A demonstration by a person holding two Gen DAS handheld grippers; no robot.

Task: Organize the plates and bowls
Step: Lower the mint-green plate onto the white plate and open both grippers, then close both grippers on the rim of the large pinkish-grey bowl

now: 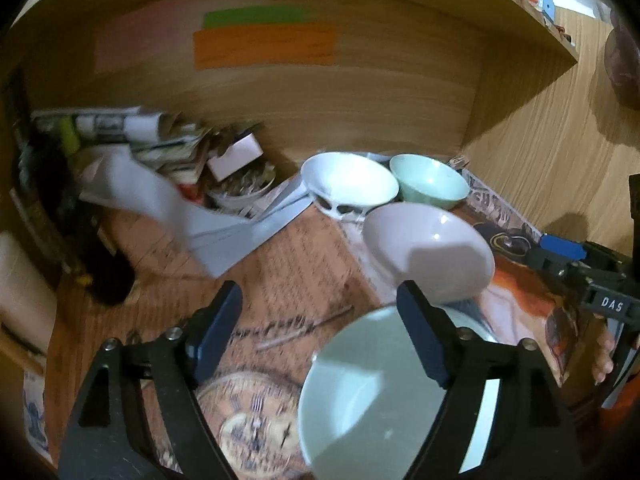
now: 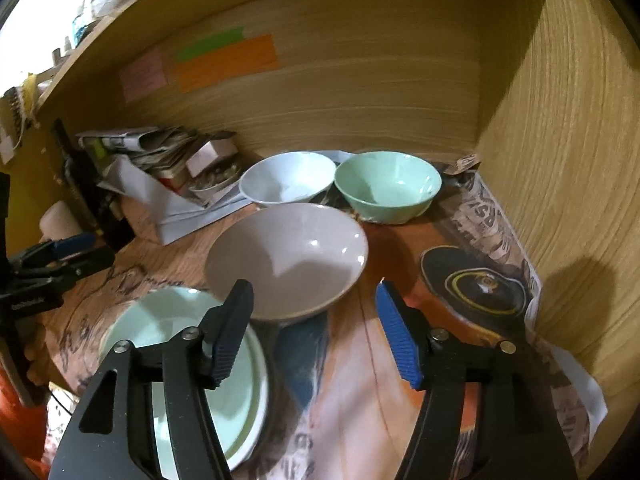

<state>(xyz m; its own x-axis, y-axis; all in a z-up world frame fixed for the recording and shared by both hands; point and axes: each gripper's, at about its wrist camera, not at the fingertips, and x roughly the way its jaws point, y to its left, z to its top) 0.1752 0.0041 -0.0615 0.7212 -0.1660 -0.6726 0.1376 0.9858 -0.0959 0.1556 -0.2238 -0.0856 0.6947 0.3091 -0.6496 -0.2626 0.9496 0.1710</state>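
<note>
A grey-pink bowl (image 2: 288, 260) stands in the middle of the papered shelf, also in the left wrist view (image 1: 428, 252). Behind it stand a white bowl (image 2: 288, 180) (image 1: 348, 184) and a mint green bowl (image 2: 388, 186) (image 1: 428, 182). A pale green plate (image 2: 180, 360) (image 1: 368, 392) lies at the front on a white plate. My right gripper (image 2: 316, 320) is open and empty, its left finger over the plate's rim, just in front of the grey-pink bowl. My left gripper (image 1: 320, 320) is open and empty, its right finger over the green plate.
A pile of newspapers, white paper sheets (image 2: 172, 208) and a small box fills the back left. Wooden walls (image 2: 560, 160) close the back and right. A dark bottle (image 1: 104, 264) stands at the left. The other gripper (image 1: 592, 276) shows at each view's edge.
</note>
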